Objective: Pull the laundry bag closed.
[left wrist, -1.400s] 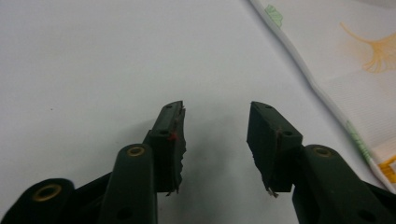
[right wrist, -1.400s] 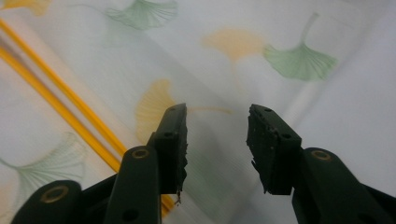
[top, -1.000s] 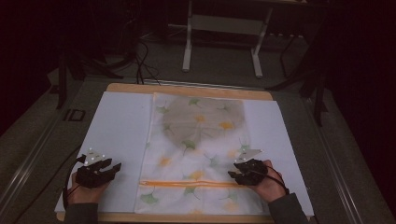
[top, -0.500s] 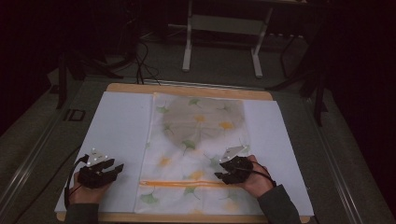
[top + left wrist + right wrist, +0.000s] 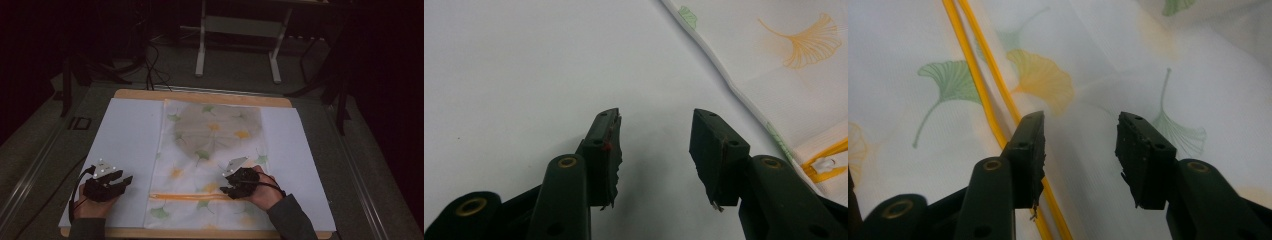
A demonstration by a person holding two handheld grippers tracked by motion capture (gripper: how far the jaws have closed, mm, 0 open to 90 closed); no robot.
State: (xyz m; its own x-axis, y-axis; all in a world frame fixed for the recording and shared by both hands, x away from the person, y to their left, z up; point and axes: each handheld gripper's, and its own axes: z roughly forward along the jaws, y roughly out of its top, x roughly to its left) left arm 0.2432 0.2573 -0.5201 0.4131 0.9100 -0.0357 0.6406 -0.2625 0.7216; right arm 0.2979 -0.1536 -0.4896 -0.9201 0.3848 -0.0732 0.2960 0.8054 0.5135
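Near the table's (image 5: 125, 130) front edge, the right gripper (image 5: 231, 184), jaws just spread and empty, has slid inward over the mesh bag's (image 5: 215, 150) yellow zipper (image 5: 190, 196), seemingly readying to grasp it; the left gripper (image 5: 120, 181) waits apart.

Looking along my left gripper (image 5: 654, 150), I see its two black jaws standing apart with nothing between them — just the bare white table surface (image 5: 524, 65) under and ahead of the gap. The left pad's inner face looks ragged along its edge, with a small red speck near the top. Off to the right, a white mesh bag (image 5: 804, 85) printed with leaf shapes lies on the surface, its hemmed edge running diagonally from the top down toward the right jaw. An orange ginkgo leaf (image 5: 811, 42) shows on the cloth, and a green one (image 5: 689, 15) sits at the upper edge. Low at the right — just beside the right jaw — lies the yellow zipper (image 5: 826, 162) with its pale pull.
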